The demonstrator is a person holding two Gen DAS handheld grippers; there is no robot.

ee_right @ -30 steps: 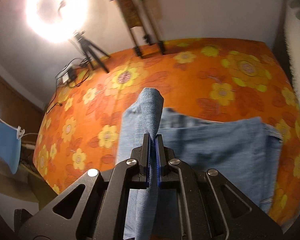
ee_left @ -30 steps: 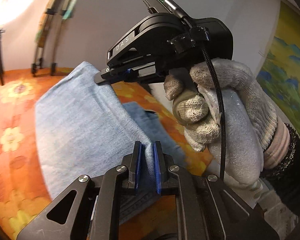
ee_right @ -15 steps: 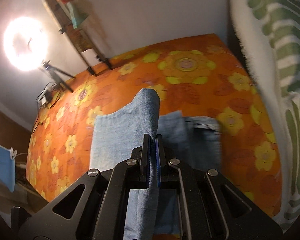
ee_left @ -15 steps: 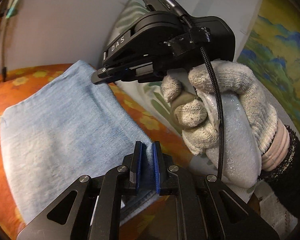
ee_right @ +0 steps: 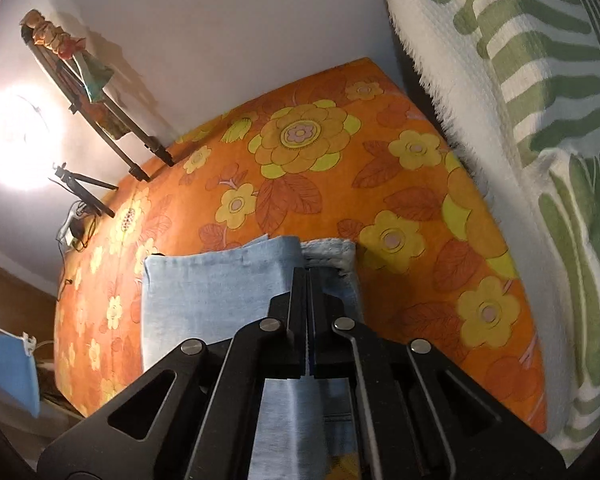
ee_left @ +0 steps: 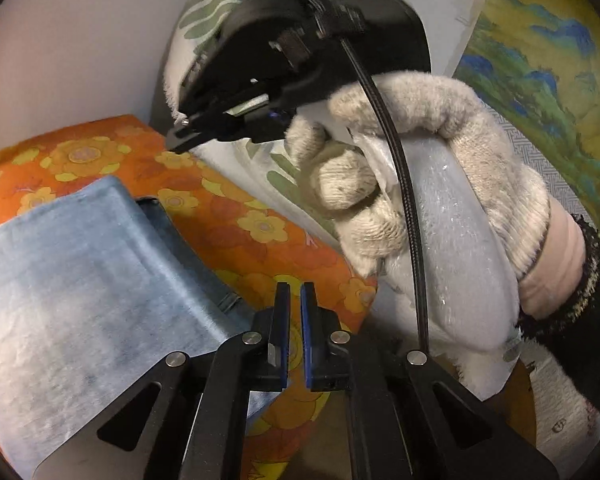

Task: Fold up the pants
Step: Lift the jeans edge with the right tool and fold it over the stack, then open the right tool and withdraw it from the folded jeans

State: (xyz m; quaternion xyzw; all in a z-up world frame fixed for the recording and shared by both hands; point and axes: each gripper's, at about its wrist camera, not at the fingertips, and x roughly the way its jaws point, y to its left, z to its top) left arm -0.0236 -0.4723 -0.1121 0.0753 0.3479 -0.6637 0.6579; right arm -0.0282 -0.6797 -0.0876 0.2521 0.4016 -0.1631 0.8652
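**Both tongs off the folded pants, as far as you can see**

The pants lie folded on the orange flowered bedspread, near its edge beside the green-and-white striped pillow. A darker layer of the denim peeks out from under the pale top panel on the pillow side.

Your left gripper is closing. A thin gap remains between its blue pads, and through it you see only bedspread, no denim. The edge of the pants runs behind its left finger, so you cannot tell whether that finger touches the cloth.

Your right gripper is clenched, its pads pressed flat together. From its own camera the tips sit over the folded edge, and the gripper body hides the cloth below. Pale denim shows through the frame lower down, but you cannot tell whether any of it is pinched. In the left wrist view its tip hangs above the bedspread with no denim on it, though that part is blurred.

Your right hand wears a knitted glove and grips a clear handle; the sleeve is cut off at the picture's edge.

The ring light glares white and washes out the wall around it. The tripod under it is a dark outline.
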